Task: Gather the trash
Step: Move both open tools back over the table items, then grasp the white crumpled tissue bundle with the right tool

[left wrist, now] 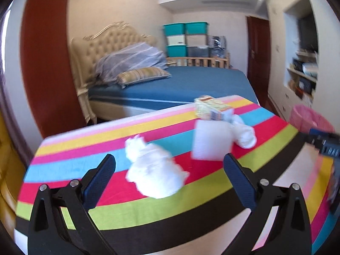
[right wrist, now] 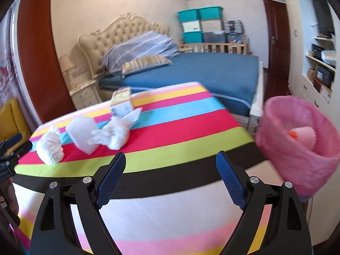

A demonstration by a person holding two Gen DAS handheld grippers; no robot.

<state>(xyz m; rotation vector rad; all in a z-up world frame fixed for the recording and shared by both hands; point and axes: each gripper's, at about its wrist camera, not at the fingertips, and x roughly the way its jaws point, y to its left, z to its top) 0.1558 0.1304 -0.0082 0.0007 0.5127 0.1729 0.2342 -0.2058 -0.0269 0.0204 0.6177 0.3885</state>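
1. Trash sits on the striped cloth of the bench (right wrist: 170, 114): a crumpled white wad (left wrist: 154, 170) nearest my left tool, a second crumpled wad (right wrist: 113, 135) farther along, and a pale translucent cup (right wrist: 82, 133) lying on its side between them.
2. A small printed carton (right wrist: 122, 103) stands behind the wads, toward the far edge of the bench; a loose white tissue (right wrist: 132, 114) lies just beside its base.
3. Left tool (left wrist: 169, 162): jaws wide, nothing between the pads. The near wad shows in the gap ahead of the fingertips, but I cannot tell whether the pads are level with it; no contact is visible.
4. Right tool (right wrist: 171, 160): jaws wide and empty, over the near edge of the bench where the black and green stripes run.
5. Pink-lined bin (right wrist: 297, 144) stands off the right end of the bench, beside the right tool; something pink with an orange spot lies inside.
6. The left tool's body shows at the left edge of the right wrist view, near the first wad.
7. Beyond: bed with blue sheet (right wrist: 212, 72), tufted headboard, striped pillows, teal storage boxes (right wrist: 199, 14) against the far wall. Both views are motion-blurred.
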